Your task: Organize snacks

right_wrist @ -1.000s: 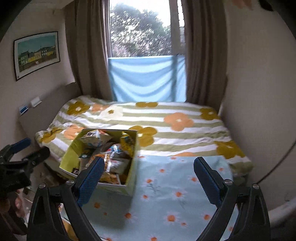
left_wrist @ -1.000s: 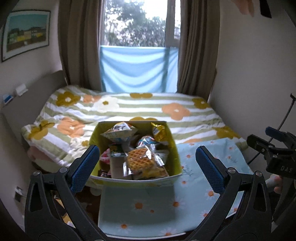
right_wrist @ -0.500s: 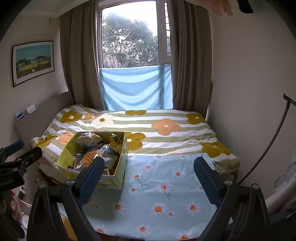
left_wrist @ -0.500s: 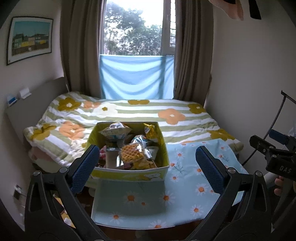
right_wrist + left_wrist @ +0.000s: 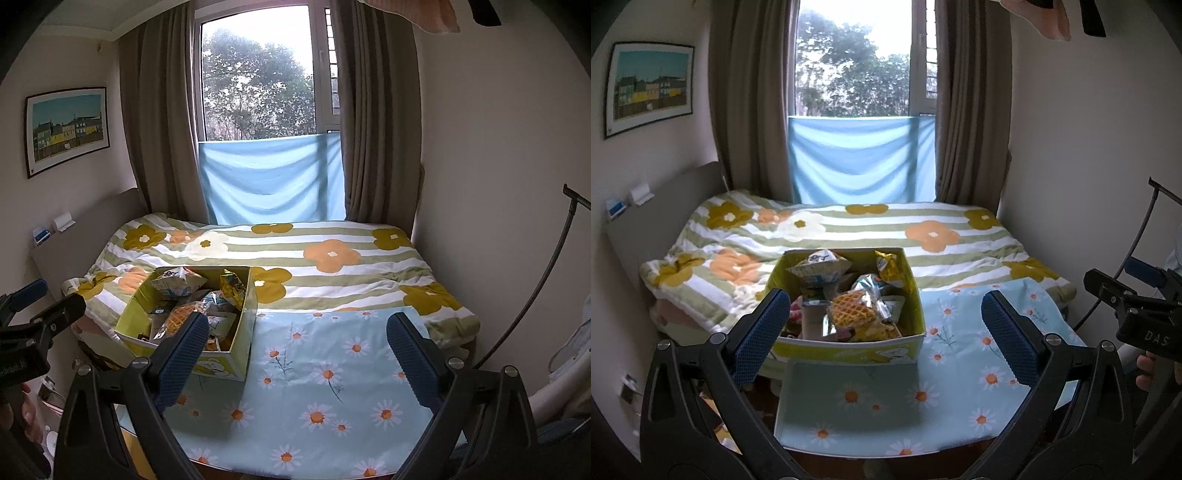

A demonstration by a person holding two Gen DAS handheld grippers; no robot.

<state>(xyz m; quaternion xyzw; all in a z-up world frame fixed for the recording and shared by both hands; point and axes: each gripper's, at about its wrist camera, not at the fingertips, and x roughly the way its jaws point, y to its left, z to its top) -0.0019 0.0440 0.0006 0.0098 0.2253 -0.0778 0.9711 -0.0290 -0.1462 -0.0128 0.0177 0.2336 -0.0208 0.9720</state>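
A yellow box (image 5: 849, 349) full of packed snacks, with a waffle pack (image 5: 851, 314) on top, stands on a table with a light blue daisy cloth (image 5: 960, 369). The box also shows in the right wrist view (image 5: 221, 363), at the left of the cloth (image 5: 332, 387). My left gripper (image 5: 884, 332) is open and empty, held back from the box. My right gripper (image 5: 295, 350) is open and empty, above the cloth to the right of the box. It also shows at the right edge of the left wrist view (image 5: 1137, 295).
A bed with a striped flowered blanket (image 5: 868, 229) lies behind the table. Beyond it are a window with brown curtains (image 5: 753, 110) and a blue cloth (image 5: 860, 158). A wall (image 5: 1089, 147) stands at the right. A black cable (image 5: 535, 295) hangs at right.
Both grippers have drawn back and risen from the box, so it looks smaller and more of the cloth and room shows. Both stay open.
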